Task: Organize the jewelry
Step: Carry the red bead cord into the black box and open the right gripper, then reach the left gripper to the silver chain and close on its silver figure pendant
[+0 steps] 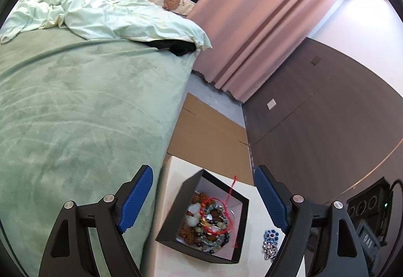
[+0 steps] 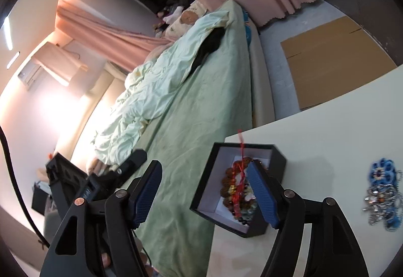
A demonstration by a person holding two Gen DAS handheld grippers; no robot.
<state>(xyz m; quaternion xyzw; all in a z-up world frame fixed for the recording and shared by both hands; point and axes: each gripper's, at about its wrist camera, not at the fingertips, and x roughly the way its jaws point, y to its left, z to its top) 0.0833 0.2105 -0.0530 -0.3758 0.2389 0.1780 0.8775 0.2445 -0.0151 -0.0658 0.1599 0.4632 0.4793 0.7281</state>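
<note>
The left gripper is held wide apart and empty above the pale cream bench, its blue ribbed pads standing clear on either side of the black square cardboard box with the white lining. The box is seen almost directly ahead of and below this gripper, between the fingers, one corner pointing away toward the flat brown cardboard sheet on the floor. Inside it lies a heap of bead bracelets, brown, blue-green and dark, with a red cord bracelet on top whose loose tail is draped up over the far wall.

The right gripper is likewise released, nothing held, with the same box partly behind its right pad. What remains outside the box is a blue crocheted flower ornament tangled with silvery chains, lying on the bench well to the right of the box; its long axis runs roughly toward and away from the camera. It is judged to lie nearer the right gripper's side, and a swing rightward and downward would be needed to reach it. In the left view the same ornament is half hidden by the right finger.

No brand or label can be read on the box or jewelry; writing on a dark device at the right view's lower left is too blurred to make out. The green-covered bed lies beside the bench.
</note>
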